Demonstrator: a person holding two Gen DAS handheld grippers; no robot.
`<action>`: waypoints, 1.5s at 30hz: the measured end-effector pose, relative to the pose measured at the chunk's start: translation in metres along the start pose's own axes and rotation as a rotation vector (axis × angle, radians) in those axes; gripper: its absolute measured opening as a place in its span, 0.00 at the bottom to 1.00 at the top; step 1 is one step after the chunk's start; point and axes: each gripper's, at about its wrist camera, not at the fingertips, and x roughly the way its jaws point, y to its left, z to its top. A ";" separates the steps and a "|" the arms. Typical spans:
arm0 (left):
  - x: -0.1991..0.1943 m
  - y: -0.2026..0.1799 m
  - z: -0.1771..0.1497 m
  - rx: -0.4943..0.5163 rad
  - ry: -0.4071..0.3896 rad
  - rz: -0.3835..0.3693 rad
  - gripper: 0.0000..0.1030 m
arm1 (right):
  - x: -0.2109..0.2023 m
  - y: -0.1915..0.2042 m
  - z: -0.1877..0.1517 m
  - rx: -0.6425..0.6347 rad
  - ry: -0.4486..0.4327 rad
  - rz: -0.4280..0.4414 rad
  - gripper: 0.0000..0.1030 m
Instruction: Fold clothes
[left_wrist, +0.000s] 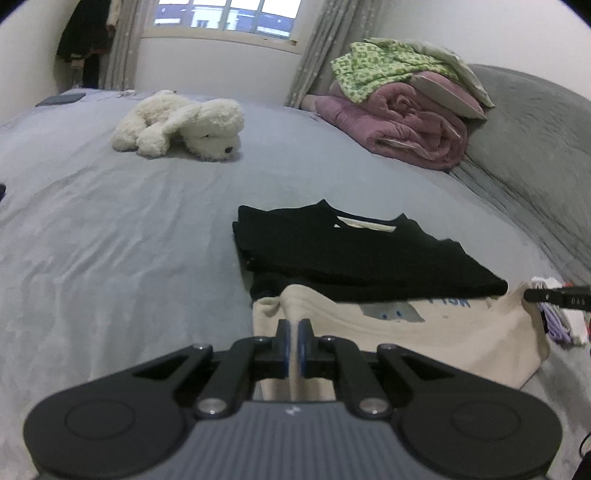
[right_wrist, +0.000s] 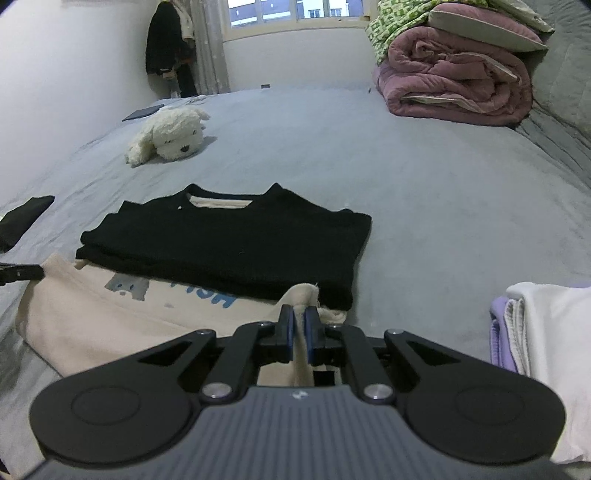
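On the grey bed (left_wrist: 110, 229), toward its near edge, lies a cream T-shirt (left_wrist: 424, 332) with a blue and grey print, and a folded black sweater (left_wrist: 354, 254) rests across its far part. From the left wrist view, the cream T-shirt sits at about 5 o'clock of the bed, the black sweater just beyond it at 12 o'clock. The left gripper (left_wrist: 294, 328) has its jaws clenched on a raised fold of the cream fabric at the shirt's left near corner. The right gripper (right_wrist: 300, 321) has its jaws clenched on a bunched bit of the same shirt at its right near corner, just beside the sweater's edge. A white plush dog (left_wrist: 184, 125) lies well apart at 11 o'clock, and a rolled pink quilt (left_wrist: 399, 122) with a green patterned cloth (left_wrist: 384, 66) on top sits at 1 o'clock. In the right wrist view, stacked white and lilac clothes (right_wrist: 543, 332) lie at 3 o'clock.
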 end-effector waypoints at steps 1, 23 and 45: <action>-0.001 -0.001 0.001 -0.006 -0.003 0.004 0.04 | 0.000 0.000 0.000 0.003 -0.004 -0.002 0.09; 0.039 0.007 -0.005 0.008 0.076 0.129 0.07 | 0.034 -0.005 -0.006 0.035 0.064 -0.134 0.08; -0.029 0.044 -0.054 -0.323 0.220 -0.132 0.29 | -0.029 -0.059 -0.067 0.481 0.182 0.234 0.41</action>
